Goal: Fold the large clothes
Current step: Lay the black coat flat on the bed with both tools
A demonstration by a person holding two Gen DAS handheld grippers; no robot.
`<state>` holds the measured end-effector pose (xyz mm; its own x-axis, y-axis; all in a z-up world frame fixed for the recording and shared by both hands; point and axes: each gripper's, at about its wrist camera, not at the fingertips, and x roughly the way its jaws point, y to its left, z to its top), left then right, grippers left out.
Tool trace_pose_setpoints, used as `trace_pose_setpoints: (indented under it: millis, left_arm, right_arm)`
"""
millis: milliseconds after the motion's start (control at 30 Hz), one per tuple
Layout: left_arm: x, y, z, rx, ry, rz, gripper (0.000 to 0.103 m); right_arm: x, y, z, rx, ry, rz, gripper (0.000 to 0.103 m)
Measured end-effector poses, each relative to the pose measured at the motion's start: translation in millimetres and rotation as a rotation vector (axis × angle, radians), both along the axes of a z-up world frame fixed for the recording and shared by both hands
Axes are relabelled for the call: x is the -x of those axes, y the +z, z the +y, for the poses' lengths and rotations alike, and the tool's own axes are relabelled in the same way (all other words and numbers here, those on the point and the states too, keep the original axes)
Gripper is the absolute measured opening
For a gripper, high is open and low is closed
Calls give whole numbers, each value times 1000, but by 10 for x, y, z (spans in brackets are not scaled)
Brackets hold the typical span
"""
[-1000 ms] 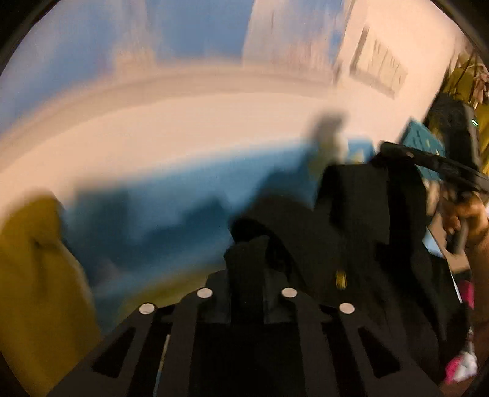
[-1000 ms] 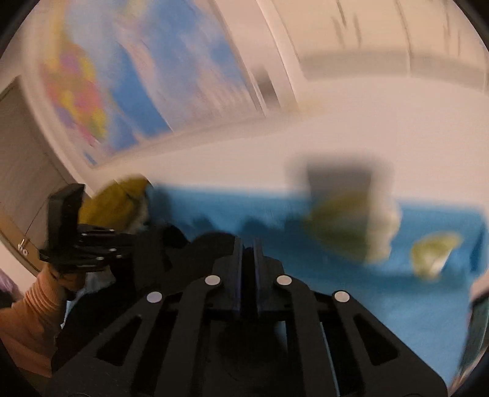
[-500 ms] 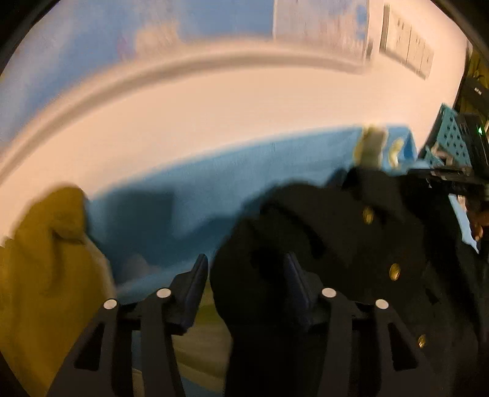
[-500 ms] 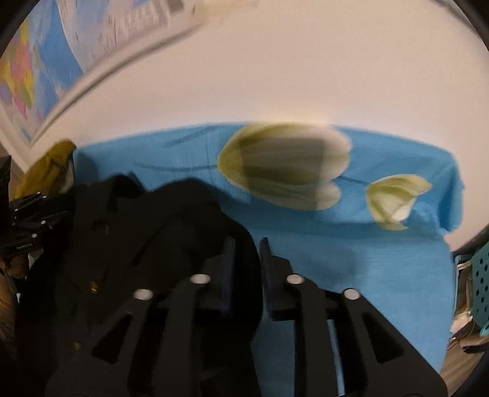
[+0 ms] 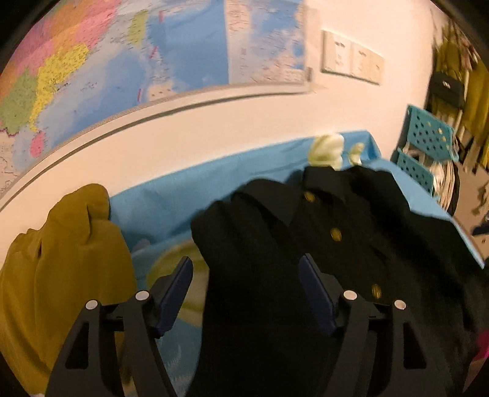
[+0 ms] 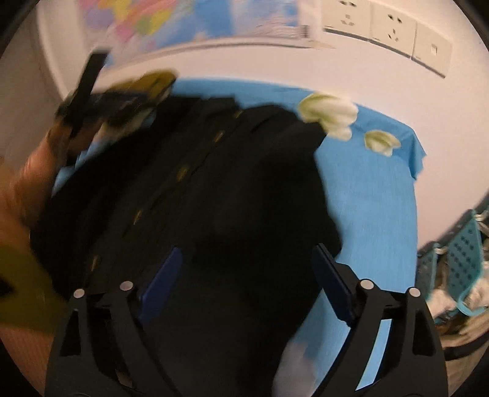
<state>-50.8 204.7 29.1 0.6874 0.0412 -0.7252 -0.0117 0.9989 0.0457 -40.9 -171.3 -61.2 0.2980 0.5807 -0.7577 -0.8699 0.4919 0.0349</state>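
A black garment with gold buttons [image 5: 321,232] lies spread on the blue tablecloth [image 5: 189,189]; the right wrist view shows it too [image 6: 214,183]. My left gripper [image 5: 246,274] hovers over the garment's left shoulder, its jaws opening, with black cloth lying between them but not pinched. My right gripper [image 6: 246,268] stands over the garment's right side, jaws opening wide, the cloth loose below them. In the right wrist view the left gripper [image 6: 88,91] shows blurred at upper left, held by a hand in an orange sleeve [image 6: 27,183].
A mustard-yellow garment [image 5: 61,259] is heaped at the table's left end. Teal perforated baskets [image 5: 428,143] stand off the right end. A wall with a map [image 5: 122,61] and sockets [image 6: 385,27] runs behind the table. Pale flower prints [image 6: 330,113] mark the cloth.
Both grippers went from shut on the black garment to open, letting it drop onto the table. Both hands drew back, the right one farther, and the garment now lies spread out.
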Motion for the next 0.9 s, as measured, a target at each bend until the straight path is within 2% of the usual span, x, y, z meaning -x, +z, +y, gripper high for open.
trace_pose_setpoints:
  millis: [33,100,167,200,300,333,433,500,533,567,667,733,767,800,833,867,900]
  left_arm:
    - [36,-28,-39,4,-10,3,71]
    - [40,-120,-96,20,-14,11,72]
    - [44,-201,-124,37,-14,19,72]
    - [10,-235,-161,41,-10,24,72]
    - [49,-259,-198,39,4,26,72]
    - [86,-251,-188,36,12,23,72]
    - [188,-211,-121,39,33,12,72]
    - [244,-195,-62,40,58,8,72]
    - [271,-193,-36,43,67,5,72]
    - [301,-201,-4,47,80,5,72]
    - [360,-244,55,57,105,16,72]
    - [417,-307,80,60,123,32,72]
    - [437,-329,85,59,127,39,72]
    - [463,-354,93,57,131,46,72]
    - [507,-377,107,53,140,55,72]
    - [536,-393,116,52,144,59,72]
    - [573,-398,127,51,147,61,72]
  right_arm:
    - [102,-50,-14,10,19,8,89]
    - [275,-294,33,110,12,-45,87]
    - [200,-496,51,175,-36,-52,73]
    - [130,-553,32,180,-61,-38,62]
    - [-95,-431,-161,96,-121,17,7]
    - [-216,-249,-328,14,-185,22,6]
    - [-518,281,-857,-174,-354,-51,5]
    - [-732,482,-1210,-297,-461,-57,5]
    - [-850,492,-1315,-318,-504,-50,5]
    - [-1001,447,-1410,-322,-542,-31,5]
    - [-1394,57,-1518,-278,-627,71,5]
    - [-1651,-361,-1542,-240,-690,194,15]
    - [-1703,-494,-1553,-224,-683,231,15]
    - [-1665,-579,-1558,-218,-689,254,23]
    - [-1637,-637,-1637,-240,-718,262,41]
    - [-1591,-622,-1703,-271,-717,263,50]
    - [-1517,-586,-1763,-304,-707,258,64]
